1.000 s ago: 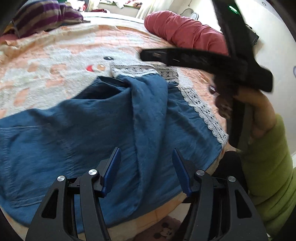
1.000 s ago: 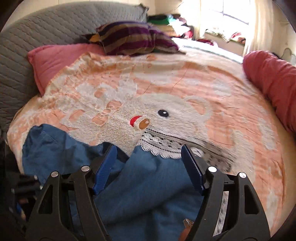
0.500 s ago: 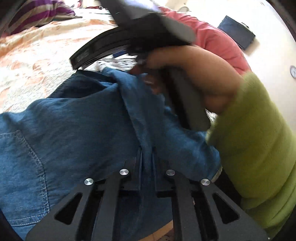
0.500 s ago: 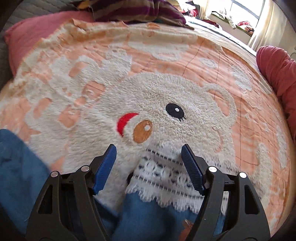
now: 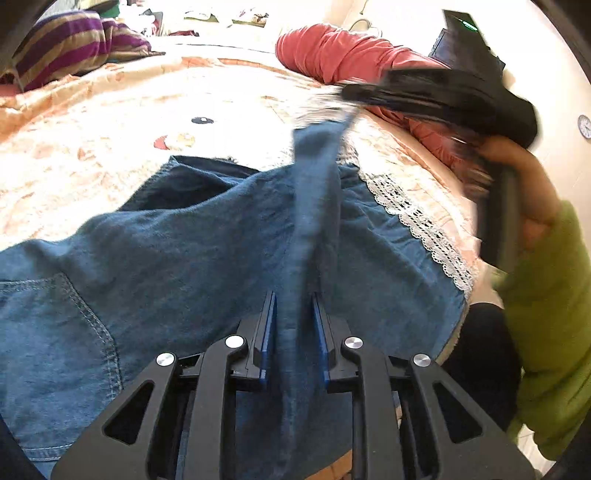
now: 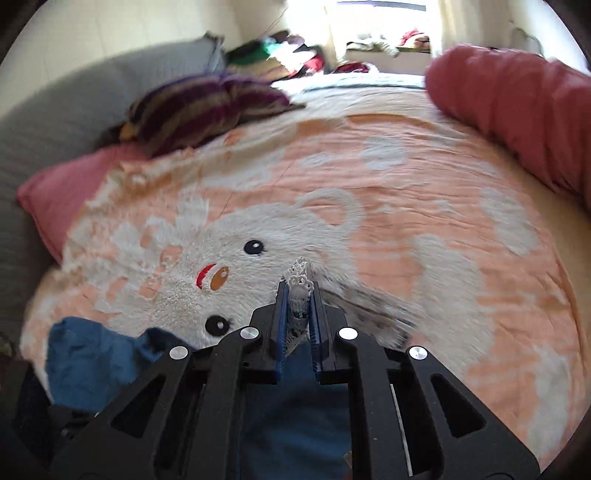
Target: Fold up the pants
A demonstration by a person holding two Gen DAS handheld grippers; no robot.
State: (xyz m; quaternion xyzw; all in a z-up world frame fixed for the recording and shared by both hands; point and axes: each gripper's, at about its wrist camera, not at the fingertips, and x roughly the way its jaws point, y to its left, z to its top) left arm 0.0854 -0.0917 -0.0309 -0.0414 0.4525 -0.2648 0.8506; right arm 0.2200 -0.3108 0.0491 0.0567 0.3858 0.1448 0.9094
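A bed is covered by a peach blanket (image 6: 424, 206) patterned with a white bear face. At its head a grey quilted headboard (image 6: 55, 122) is seen, with a pink pillow (image 6: 51, 192) and a purple striped cushion (image 6: 199, 107) against it. A red bolster (image 6: 517, 110) lies along one side. Strong daylight is admitted through a window (image 6: 380, 22), and pale walls (image 5: 554, 85) are seen

Both tools are matte black plastic with open triangular cut-outs in their frames. The left gripper (image 5: 293, 332) carries flat blue pads on its inner finger faces and four round silver screw heads across its linkage; the right gripper (image 6: 298, 325) is built the same. A small green light glows on the right tool's body, and the hand (image 5: 524, 184) gripping its handle emerges from a fuzzy lime-green sleeve (image 5: 550, 325)
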